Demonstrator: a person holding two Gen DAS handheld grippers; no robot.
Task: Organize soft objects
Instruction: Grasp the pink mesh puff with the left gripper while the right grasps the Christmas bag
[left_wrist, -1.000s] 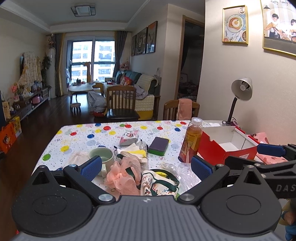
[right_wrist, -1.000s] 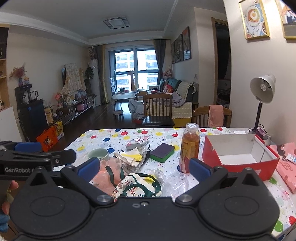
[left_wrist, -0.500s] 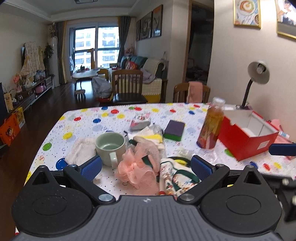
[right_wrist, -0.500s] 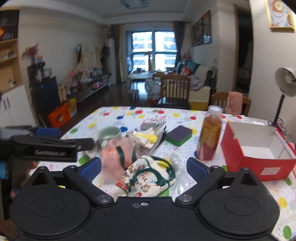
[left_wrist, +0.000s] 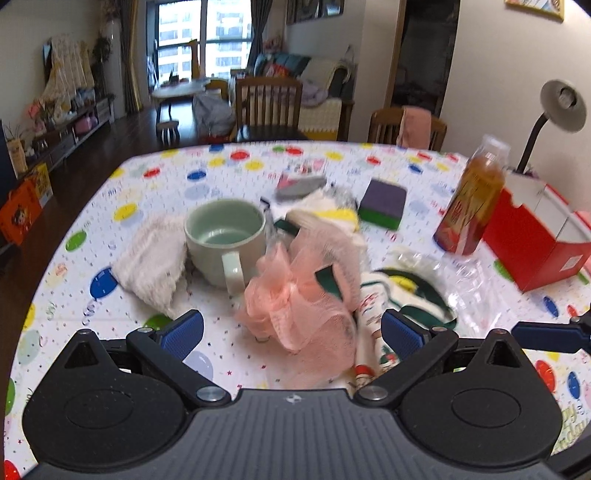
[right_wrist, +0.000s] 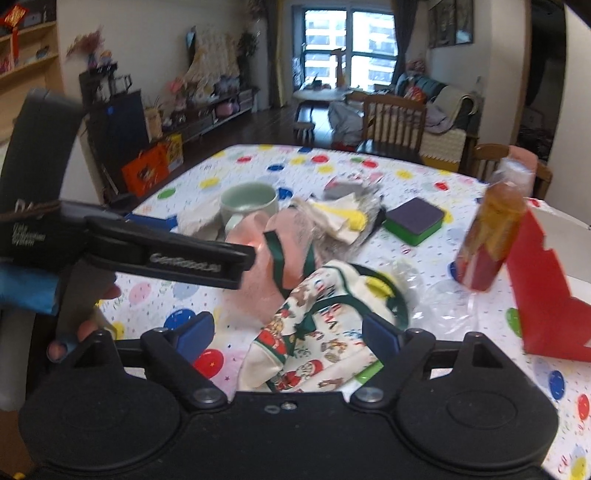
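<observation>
A pink mesh bath puff (left_wrist: 295, 314) lies on the polka-dot tablecloth, right in front of my open left gripper (left_wrist: 291, 332), between its blue pads. A Christmas-print cloth bag with green straps (right_wrist: 321, 339) lies beside the puff, in front of my open right gripper (right_wrist: 288, 336). A white towel (left_wrist: 151, 258) lies left of a green mug (left_wrist: 225, 236). A purple-green sponge (left_wrist: 384, 203) and crumpled white-yellow cloths (left_wrist: 325, 218) lie further back. The puff (right_wrist: 258, 266) shows in the right wrist view, partly behind the left gripper's finger (right_wrist: 166, 254).
An amber drink bottle (left_wrist: 472, 199) stands upright right of the pile. An open red box (left_wrist: 535, 236) sits at the right, a desk lamp (left_wrist: 557, 110) behind it. Clear plastic wrap (left_wrist: 454, 277) lies near the bag. Chairs (left_wrist: 269, 107) stand at the far edge.
Both grippers have moved forward and tilted down toward the pile. The puff and the print bag now lie close between the fingers. Nothing has been taken hold of.
</observation>
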